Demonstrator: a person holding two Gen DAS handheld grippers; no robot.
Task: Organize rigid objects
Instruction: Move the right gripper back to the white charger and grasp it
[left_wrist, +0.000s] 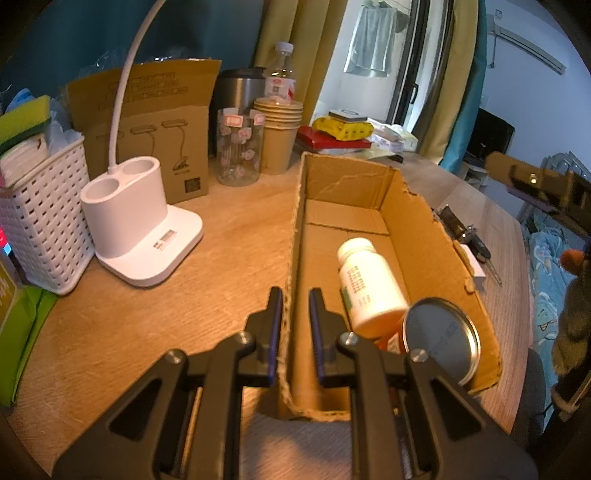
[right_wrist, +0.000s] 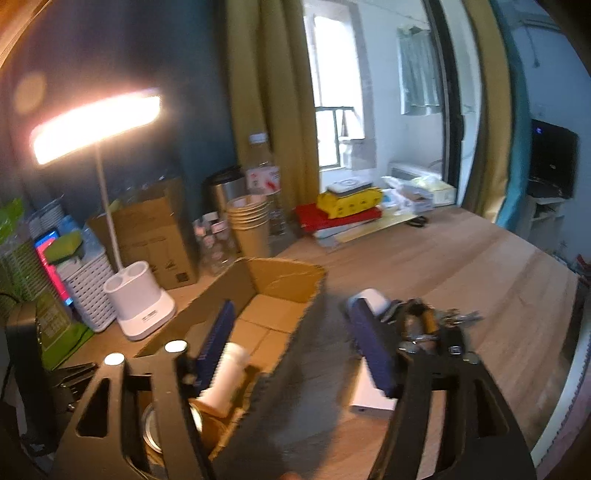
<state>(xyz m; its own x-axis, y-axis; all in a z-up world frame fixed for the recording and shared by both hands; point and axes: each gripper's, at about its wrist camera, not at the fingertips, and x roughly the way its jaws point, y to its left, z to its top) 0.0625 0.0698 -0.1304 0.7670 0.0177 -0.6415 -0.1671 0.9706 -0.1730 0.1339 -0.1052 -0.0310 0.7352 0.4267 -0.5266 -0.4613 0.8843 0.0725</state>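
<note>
— What did the right wrist view show?
— The right gripper (right_wrist: 291, 350) stood open, straddling the cardboard box's (right_wrist: 280, 273) wall.
— Inside?
— A white bottle (right_wrist: 227, 380) at seven o'clock, over a tin lid (right_wrist: 151, 432).
— Elsewhere?
— Keys (right_wrist: 424, 321) at four o'clock; lamp (right_wrist: 96, 127) at ten.
</note>
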